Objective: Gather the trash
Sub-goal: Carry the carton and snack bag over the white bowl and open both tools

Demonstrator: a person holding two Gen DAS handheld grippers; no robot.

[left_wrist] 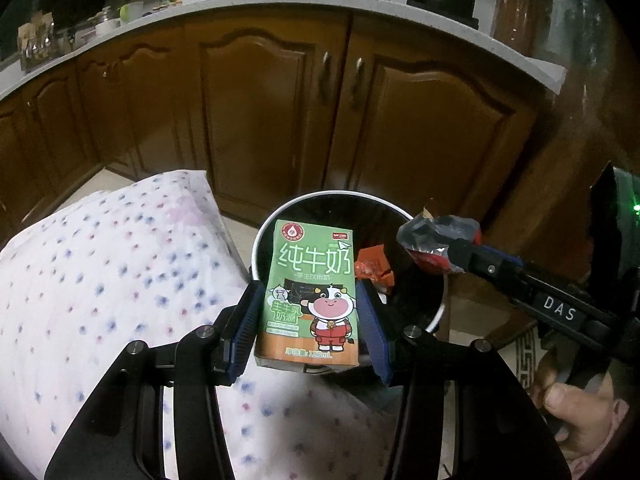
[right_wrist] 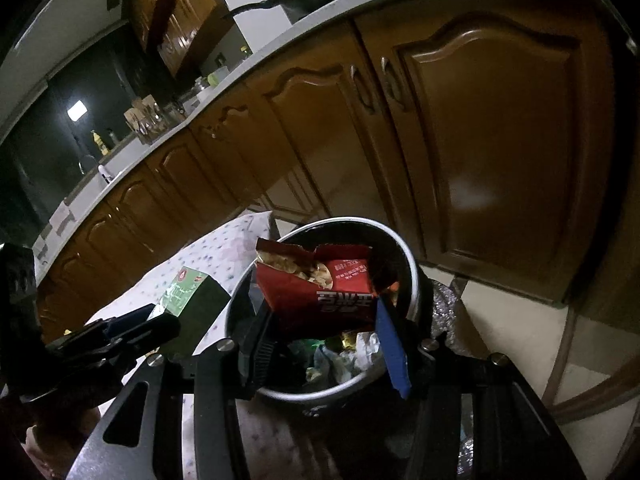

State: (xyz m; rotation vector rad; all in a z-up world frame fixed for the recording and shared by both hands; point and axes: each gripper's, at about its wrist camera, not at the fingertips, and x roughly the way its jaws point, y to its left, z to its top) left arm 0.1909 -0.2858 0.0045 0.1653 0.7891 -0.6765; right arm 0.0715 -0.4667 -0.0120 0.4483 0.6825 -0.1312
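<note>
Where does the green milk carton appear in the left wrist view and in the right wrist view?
Left wrist view: green milk carton at lower centre, clamped between the left gripper jaws.
Right wrist view: lower left, seen edge-on.
Shared landmark: the round trash bin just behind it.

The left gripper (left_wrist: 306, 320) has its two blue-padded fingers (left_wrist: 245, 332) pressed flat against opposite sides of a green milk carton (left_wrist: 310, 292), holding it upright. The right gripper (right_wrist: 320, 332) reaches in from the right with its jaws clamped on a torn red snack packet (right_wrist: 320, 288). A bare hand (left_wrist: 576, 404) grips that gripper's handle at the lower right of the left wrist view.
</note>
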